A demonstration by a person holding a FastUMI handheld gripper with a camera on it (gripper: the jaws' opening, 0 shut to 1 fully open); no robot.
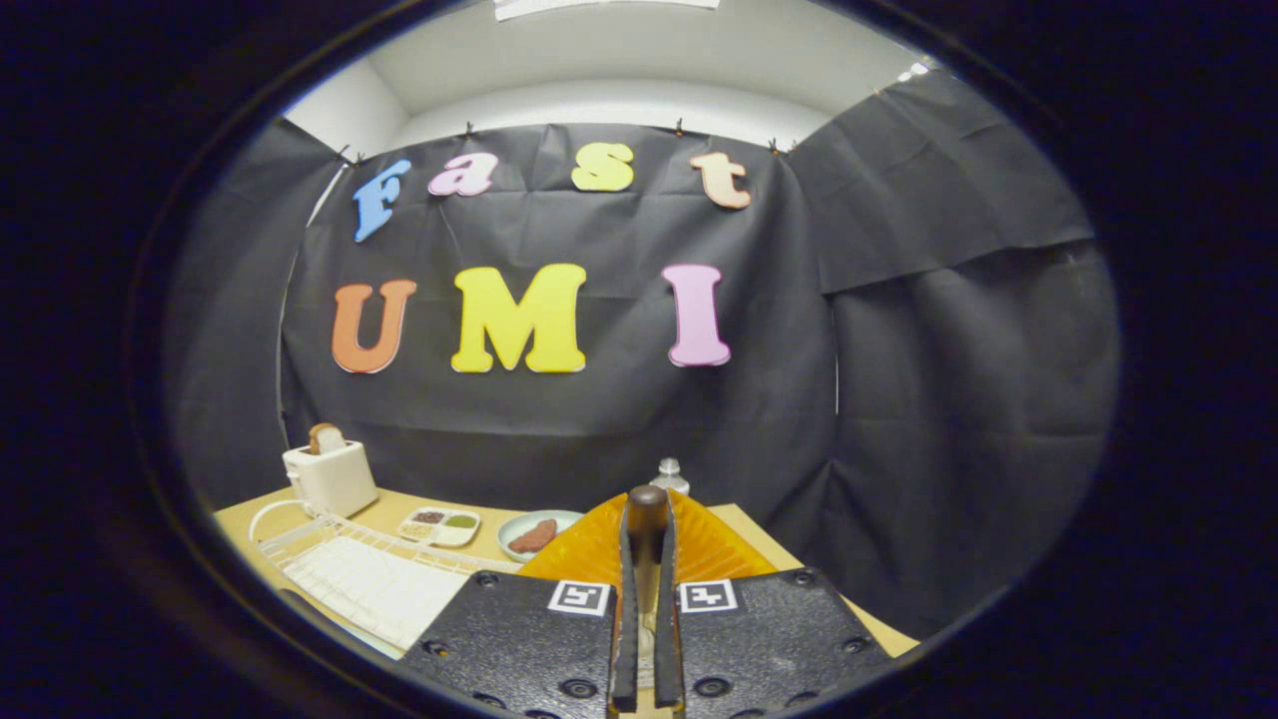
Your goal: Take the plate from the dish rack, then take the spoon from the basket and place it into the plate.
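We see the tool [646, 599] with its two black fingers [524, 639] drawn close together, clamped on a slim dark-handled object, most likely the spoon [647, 519], whose rounded brown end sticks up just past the fingertips. Both fingers press against its sides, so the tool has hold of it.

Directly beyond and under the fingers lies the orange plate [704, 549], its ribbed translucent surface spreading out on either side of the spoon's handle. The plate rests on the light wooden table [399, 509].

To the left of the fingers we see the white wire dish rack [369, 579], lying low on the table. Just beyond it sits a small white divided tray [439, 526] with dark and green contents, and beside that a pale bowl-like dish [534, 534] holding a brown piece of food.

Farther back on the left stands a white toaster [331, 476] with a slice of bread [324, 437] poking out of its top. Behind the plate, near the cloth wall, a small clear bottle top [670, 474] peeks above the plate's edge.
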